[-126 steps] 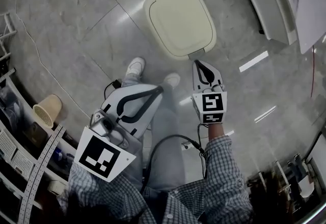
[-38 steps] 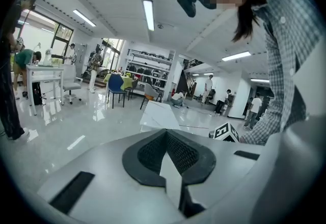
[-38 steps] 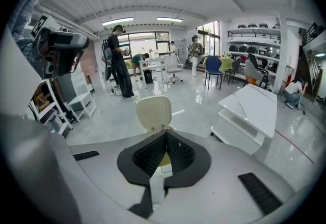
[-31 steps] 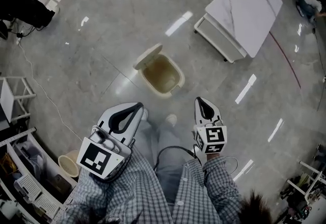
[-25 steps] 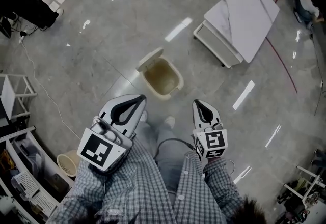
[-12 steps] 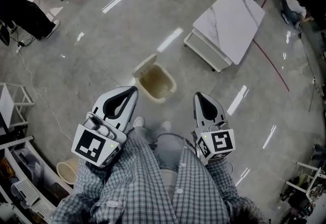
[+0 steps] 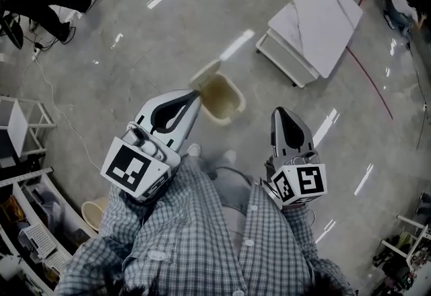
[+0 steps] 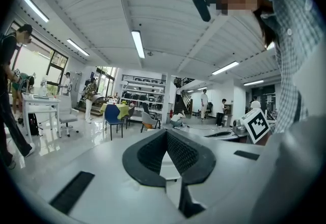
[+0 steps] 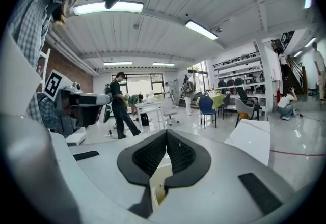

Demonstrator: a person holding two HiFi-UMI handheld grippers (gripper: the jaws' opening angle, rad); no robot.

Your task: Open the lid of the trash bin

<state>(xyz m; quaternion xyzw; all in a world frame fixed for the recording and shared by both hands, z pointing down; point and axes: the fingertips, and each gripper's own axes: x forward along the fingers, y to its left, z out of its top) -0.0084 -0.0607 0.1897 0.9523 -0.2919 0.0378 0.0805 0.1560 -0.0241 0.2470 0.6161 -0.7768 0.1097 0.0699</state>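
The cream trash bin [image 7: 227, 117] stands on the grey floor ahead of the person's feet. Its lid [image 7: 205, 73] is tipped up at the far left side and the brownish inside shows. My left gripper [image 7: 194, 93] is shut with nothing in it; its tip overlaps the bin's left edge in the head view, though it is held well above the floor. Off to the bin's right, my right gripper [image 7: 280, 112] is shut and holds nothing. Both gripper views look level across the room, left gripper [image 8: 165, 132] and right gripper [image 9: 166, 132], and the bin is outside them.
A white marble-topped table [image 7: 316, 15] stands beyond the bin at the right and shows again as the table [image 9: 252, 139]. A wicker basket [image 7: 94, 210], shelving [image 7: 20, 126] and a floor cable [image 7: 50, 96] line the left. A person in black [image 9: 119, 103] stands nearby.
Five seconds ago the lid lay shut with my right gripper close by it; since then it stands open. Both grippers have risen, and the left now overlaps the bin's edge.
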